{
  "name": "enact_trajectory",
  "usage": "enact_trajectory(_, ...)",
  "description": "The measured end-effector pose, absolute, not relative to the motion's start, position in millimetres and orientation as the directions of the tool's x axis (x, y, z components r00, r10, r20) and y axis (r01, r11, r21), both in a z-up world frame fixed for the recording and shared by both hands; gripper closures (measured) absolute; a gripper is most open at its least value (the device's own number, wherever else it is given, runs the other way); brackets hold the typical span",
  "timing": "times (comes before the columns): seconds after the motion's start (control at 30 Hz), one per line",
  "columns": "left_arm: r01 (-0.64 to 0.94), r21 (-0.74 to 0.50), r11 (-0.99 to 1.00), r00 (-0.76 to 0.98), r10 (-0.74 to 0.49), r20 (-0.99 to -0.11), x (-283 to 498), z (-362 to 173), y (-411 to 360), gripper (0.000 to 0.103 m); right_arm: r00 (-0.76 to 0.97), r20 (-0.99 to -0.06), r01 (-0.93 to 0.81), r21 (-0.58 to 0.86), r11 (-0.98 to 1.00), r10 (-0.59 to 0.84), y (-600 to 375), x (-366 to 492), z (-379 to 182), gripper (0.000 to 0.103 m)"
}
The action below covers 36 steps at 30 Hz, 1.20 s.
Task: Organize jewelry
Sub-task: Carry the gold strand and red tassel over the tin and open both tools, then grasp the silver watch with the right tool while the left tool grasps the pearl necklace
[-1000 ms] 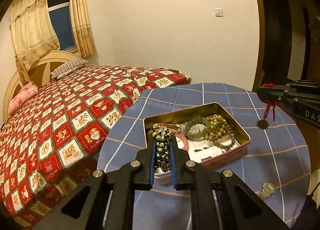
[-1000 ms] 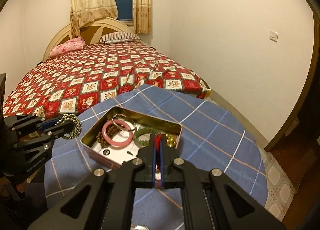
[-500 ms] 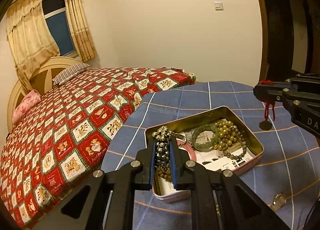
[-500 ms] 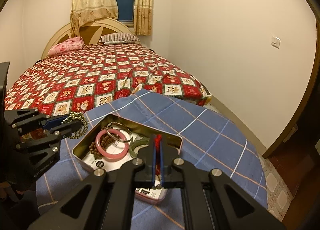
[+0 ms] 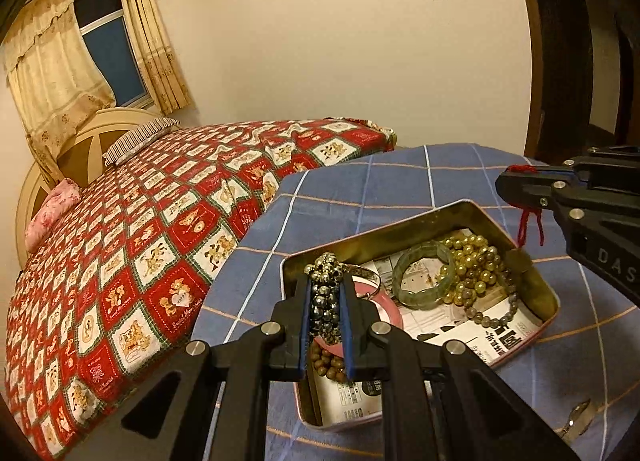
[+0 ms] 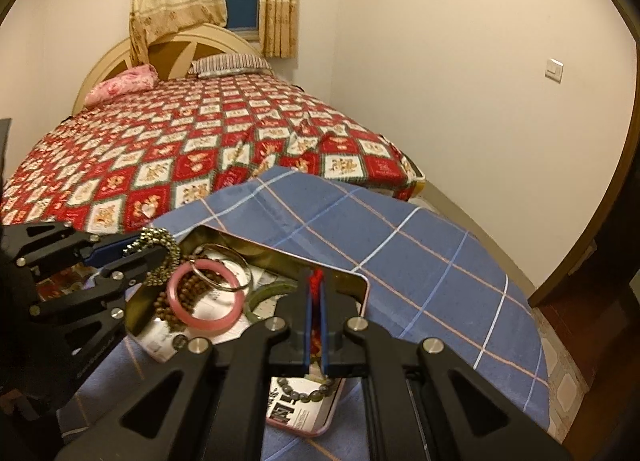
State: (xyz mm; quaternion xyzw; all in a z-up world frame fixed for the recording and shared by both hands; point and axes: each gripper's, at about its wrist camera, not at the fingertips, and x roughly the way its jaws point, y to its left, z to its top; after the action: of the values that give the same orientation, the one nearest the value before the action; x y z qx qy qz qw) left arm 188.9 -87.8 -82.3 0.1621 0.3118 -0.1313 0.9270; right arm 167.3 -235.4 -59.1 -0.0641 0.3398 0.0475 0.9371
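The left tongs (image 5: 326,301) were nearly closed, pinching a bunched bracelet of dark metallic beads (image 5: 325,293) over the near-left corner of the open tin (image 5: 544,285). The right tongs (image 6: 316,301) were fully closed on a red cord (image 6: 316,281) above the tin's right rim. Inside the tin lay a smooth pink bangle (image 6: 204,301), a translucent green bangle (image 5: 422,273) and round golden beads (image 5: 472,265). The tin stood on the blue checked table (image 5: 400,189).

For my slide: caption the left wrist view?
Left gripper holding a dark bead bracelet over the open jewelry tin.
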Motion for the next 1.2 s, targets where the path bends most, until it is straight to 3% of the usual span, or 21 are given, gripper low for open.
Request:
enact_trajectory(0.47,0.337,0.244,0.909,0.759,-0.108,-0.643,201,-107,-91,0.089,0.719,-0.691,-0.152,-0.056,0.987,0.072,-241,181,-84,0.096)
enact_trajectory(0.5,0.333,0.251,0.909,0.759,-0.101,-0.643,201,-108,-91,0.083,0.721,-0.690,-0.153,-0.066,0.986,0.066,-241,181,-84,0.094)
enact_trajectory(0.53,0.320,0.255,0.912,0.763,-0.088,-0.641,201,-108,-89,0.059,0.720,-0.692,-0.149,-0.077,0.986,0.055,-241,179,-85,0.085)
enact_trajectory(0.57,0.300,0.253,0.920,0.768,-0.076,-0.636,200,-107,-86,0.043,0.718,-0.694,-0.145,-0.075,0.987,0.052,-242,178,-86,0.077)
enact_trajectory(0.6,0.288,0.246,0.925,0.774,-0.074,-0.628,198,-105,-84,0.020,0.718,-0.693,-0.141,-0.066,0.988,0.057,-245,176,-86,0.058)
enact_trajectory(0.63,0.274,0.236,0.932,0.787,-0.075,-0.613,195,-102,-80,0.018,0.726,-0.686,-0.130,-0.064,0.989,0.052,-248,171,-86,0.050)
enact_trajectory(0.83,0.254,0.237,0.938,0.778,-0.052,-0.626,174,-103,-68,0.018,0.717,-0.696,-0.093,-0.062,0.994,0.023,-263,142,-87,0.049)
enact_trajectory(0.93,0.224,0.218,0.950,0.767,-0.034,-0.640,157,-109,-56,0.018,0.713,-0.701,-0.083,-0.046,0.995,0.027,-270,119,-89,0.041)
enact_trajectory(1.2,0.239,0.186,0.953,0.723,-0.047,-0.689,104,-132,-43,0.018,0.685,-0.725,-0.158,-0.059,0.986,0.066,-273,53,-105,0.036)
